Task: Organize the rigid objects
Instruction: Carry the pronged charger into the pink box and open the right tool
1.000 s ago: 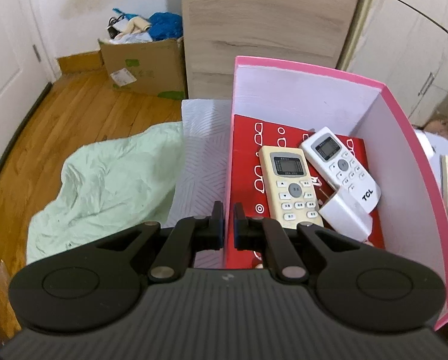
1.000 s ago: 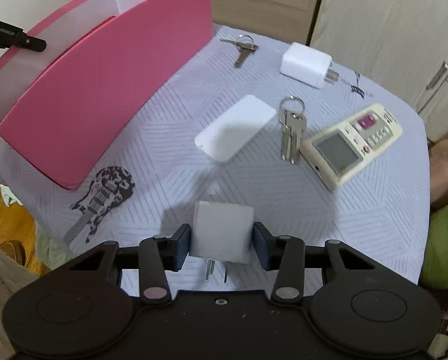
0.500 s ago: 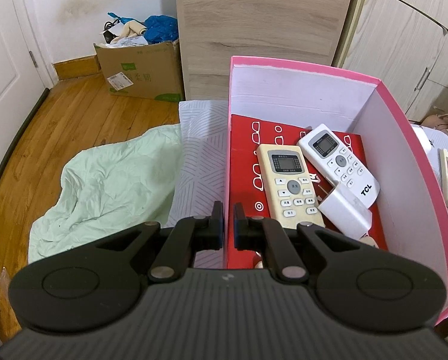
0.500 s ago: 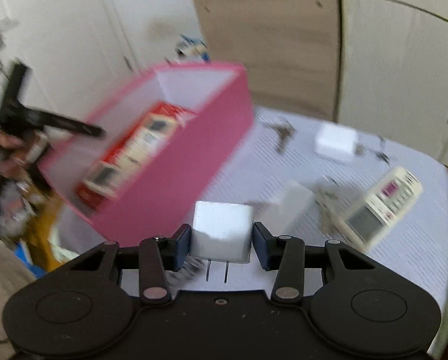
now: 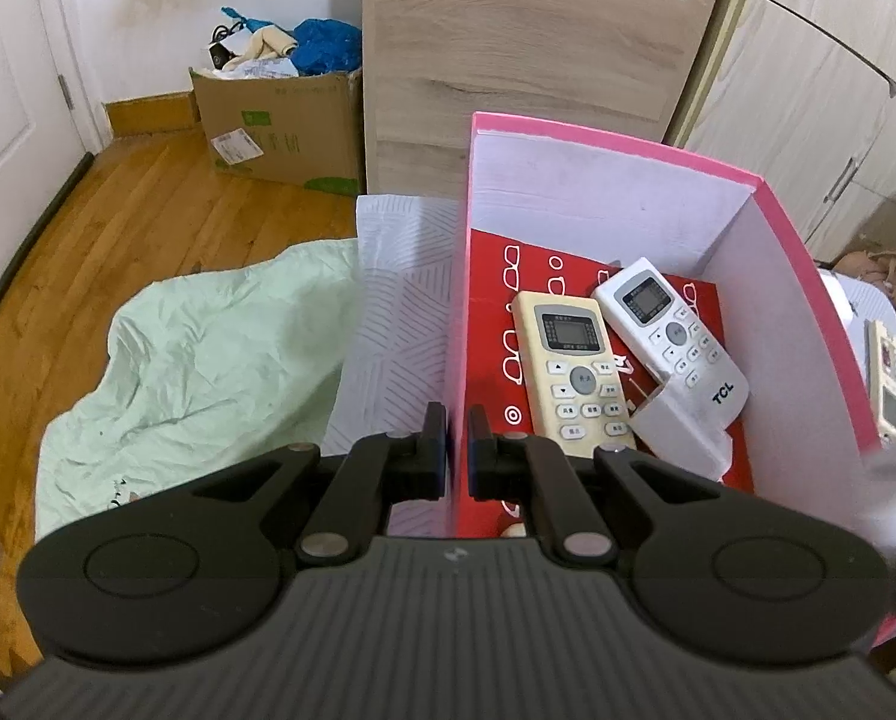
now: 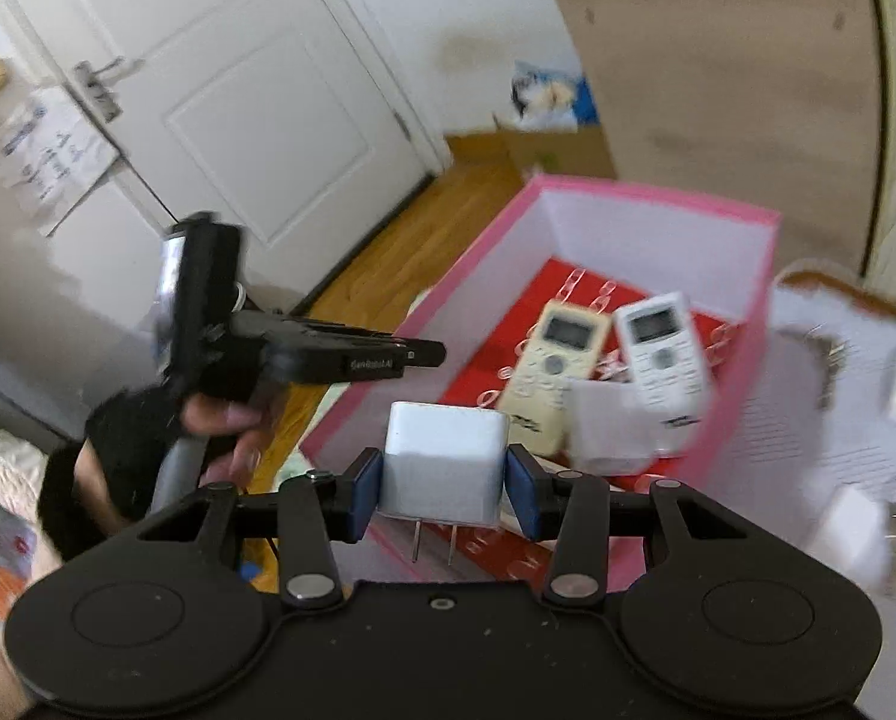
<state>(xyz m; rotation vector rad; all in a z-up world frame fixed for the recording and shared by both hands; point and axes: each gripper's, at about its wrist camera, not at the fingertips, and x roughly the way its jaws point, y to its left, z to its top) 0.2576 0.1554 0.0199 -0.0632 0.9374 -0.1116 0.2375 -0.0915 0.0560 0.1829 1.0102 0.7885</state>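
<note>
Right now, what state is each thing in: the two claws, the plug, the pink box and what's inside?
Left claw: shut on the pink box's near wall.
Right claw: shut on the white charger plug.
White charger plug: held in the air, prongs pointing down.
Pink box: open-topped, on the table.
Cream remote: lying face up in the box.
White remote: face up beside it.
Second white charger: lying in the box.

"TCL" stands in black letters on the lower end of the white remote, which lies ahead and to the right of the left tool's fingers. The cream remote beside it has button labels too small to read. White lettering on the other handheld gripper's black body, left of the right tool, is blurred.
</note>
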